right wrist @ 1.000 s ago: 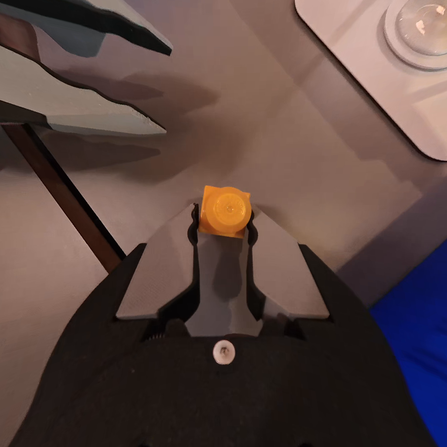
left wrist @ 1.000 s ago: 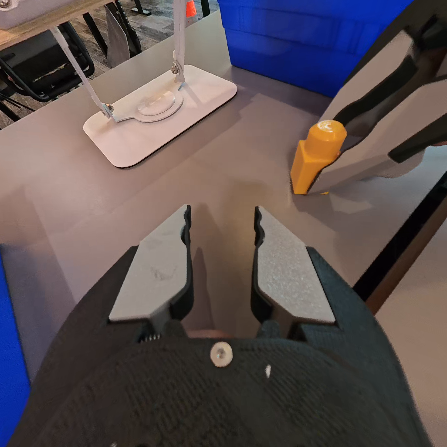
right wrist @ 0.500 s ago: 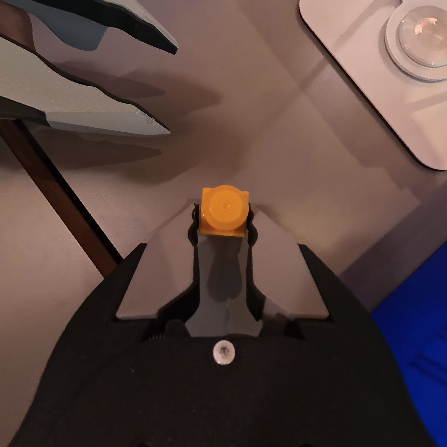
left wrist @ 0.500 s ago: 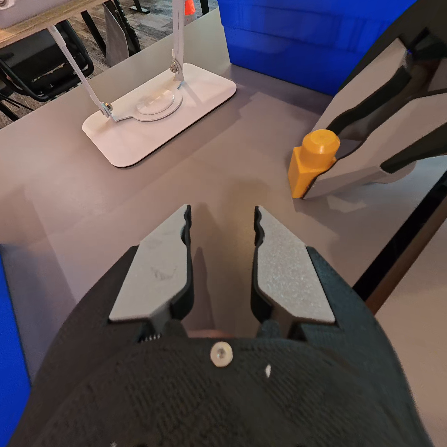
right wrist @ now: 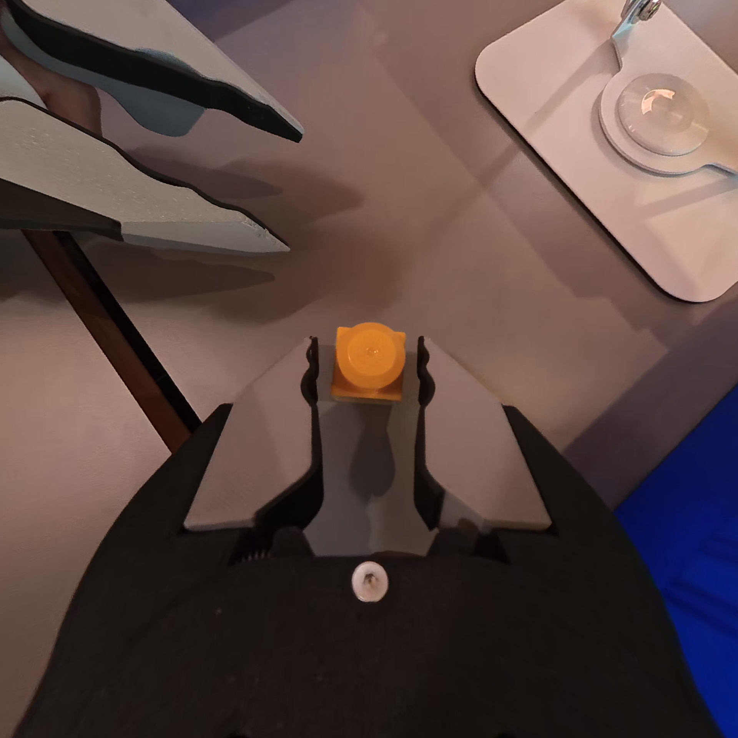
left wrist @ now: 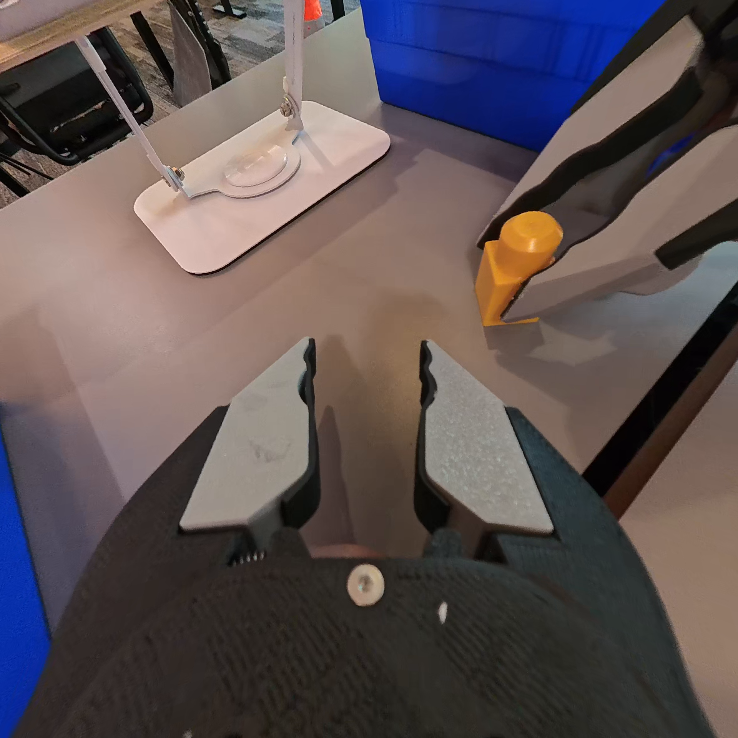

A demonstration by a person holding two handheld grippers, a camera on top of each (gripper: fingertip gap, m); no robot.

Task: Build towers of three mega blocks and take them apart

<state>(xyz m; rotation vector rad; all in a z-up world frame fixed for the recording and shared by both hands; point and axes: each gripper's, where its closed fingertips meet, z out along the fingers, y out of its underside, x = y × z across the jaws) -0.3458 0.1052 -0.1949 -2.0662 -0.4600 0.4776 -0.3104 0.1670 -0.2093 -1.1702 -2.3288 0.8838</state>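
One orange mega block stands upright on the grey table, stud up. My right gripper is open around it, with a thin gap on each side between the block and the fingers. In the left wrist view the block sits at the right between the right gripper's fingers. My left gripper is open and empty, low over the table, a short way from the block. It shows at the upper left of the right wrist view.
A white flat stand base with two thin metal arms lies at the back of the table. A blue bin stands behind the block. Another blue surface is at the left. A dark strip runs past the block. From the right gripper's tips to the orange mega block is close to 4 cm. Look for it in the left wrist view too.
My right gripper has opened and let go of the orange block, which now stands on the table. The left gripper has stayed where it was.
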